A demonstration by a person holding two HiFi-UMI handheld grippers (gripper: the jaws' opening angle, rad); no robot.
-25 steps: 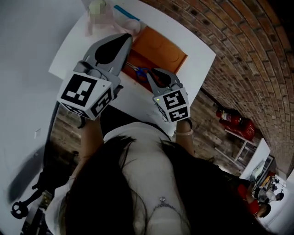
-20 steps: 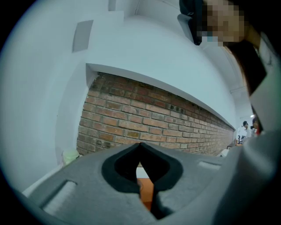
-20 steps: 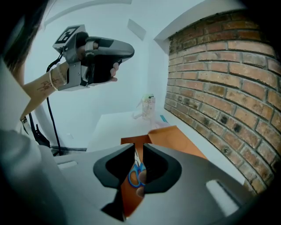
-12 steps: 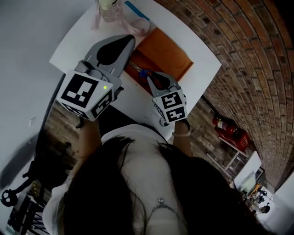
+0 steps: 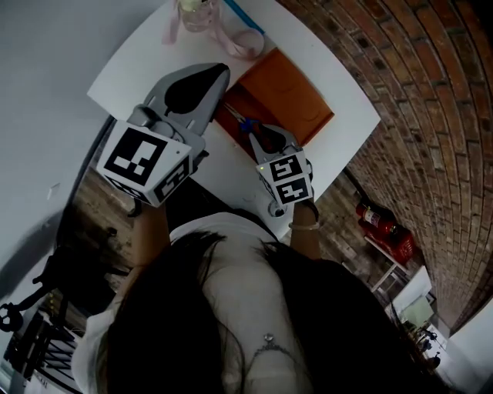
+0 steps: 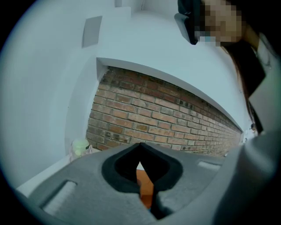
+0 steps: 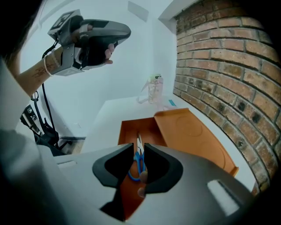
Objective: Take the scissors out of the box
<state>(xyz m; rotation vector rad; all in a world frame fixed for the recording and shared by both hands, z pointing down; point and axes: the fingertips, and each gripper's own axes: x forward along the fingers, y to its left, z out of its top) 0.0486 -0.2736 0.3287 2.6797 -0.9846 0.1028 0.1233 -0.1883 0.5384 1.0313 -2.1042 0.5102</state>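
An orange box (image 5: 228, 115) lies on the white table (image 5: 154, 54), its lid (image 5: 291, 91) folded open toward the brick wall. Scissors (image 5: 243, 123) with blue handles lie inside it. My right gripper (image 5: 256, 134) tilts down over the box's near end. Its jaws are opening and are empty; between them, in the right gripper view, the scissors (image 7: 138, 161) show below in the box (image 7: 128, 132). My left gripper (image 5: 218, 73) hovers higher, left of the box, shut and empty; it also shows in the right gripper view as the left gripper (image 7: 125, 33).
A clear jar (image 5: 196, 11) with a pink ribbon and a blue strip (image 5: 246, 15) sit at the table's far end. The brick wall (image 7: 228, 66) runs along the table's right side. A red fire extinguisher (image 5: 383, 223) stands on the floor to the right.
My right gripper has sunk toward the box's near end, over the scissors. The left gripper has dropped a little too.
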